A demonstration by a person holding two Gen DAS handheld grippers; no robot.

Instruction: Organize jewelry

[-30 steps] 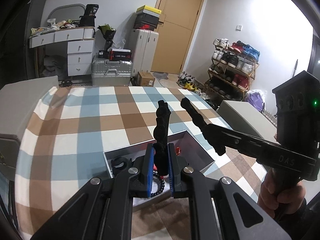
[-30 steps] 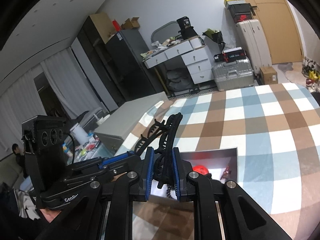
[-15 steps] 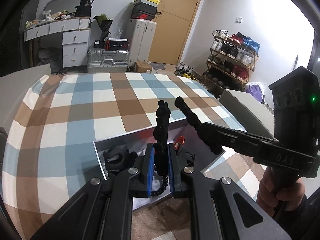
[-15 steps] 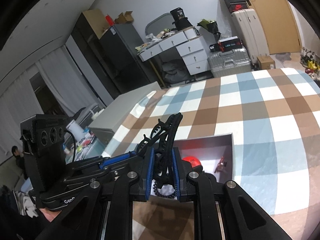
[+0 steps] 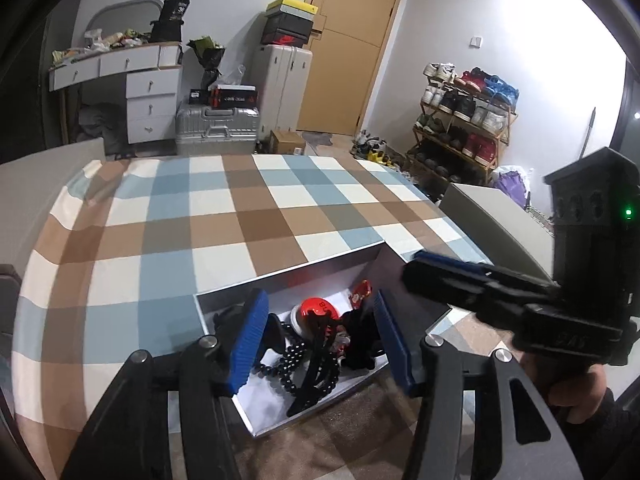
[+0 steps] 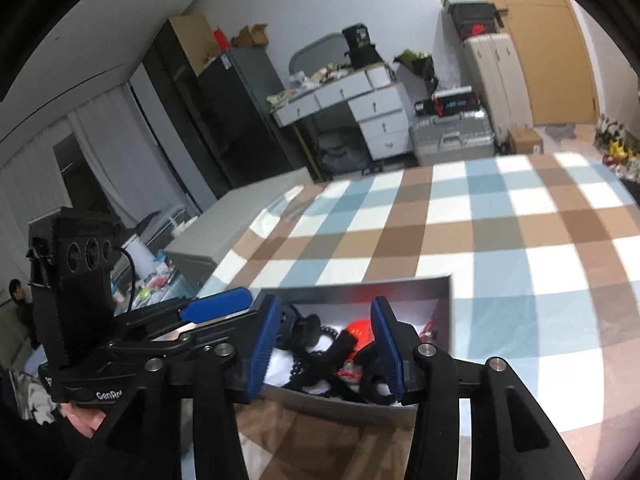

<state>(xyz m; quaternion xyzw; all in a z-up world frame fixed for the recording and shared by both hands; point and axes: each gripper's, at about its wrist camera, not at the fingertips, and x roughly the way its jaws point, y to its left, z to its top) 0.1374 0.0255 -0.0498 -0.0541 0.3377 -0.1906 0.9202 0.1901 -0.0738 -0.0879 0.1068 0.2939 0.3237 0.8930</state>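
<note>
Blue pads on both sets of fingers stand apart as I read them; on the left gripper and the right gripper the jaws have just been opening, and nothing is pressed between either pair. Both hover over the grey box, the jewelry lying in it below the gaps.

Box sits on the checked cloth of the desk, at 6 o'clock in both wrist views, its long axis running from about 8 to 2 o'clock in the left view.

Contents, left view: black bead strand at the centre, curling toward 7 o'clock. Black hair clip lies across it, long axis roughly 7 to 1 o'clock, lower end pointing at the near wall of the box. Red round piece behind it at 12 o'clock, small red charm at 1 o'clock near the far wall. More black pieces at 3 o'clock; I cannot tell them apart.

Right gripper body enters the left view from 3 o'clock, with a hand on its grip.
</note>
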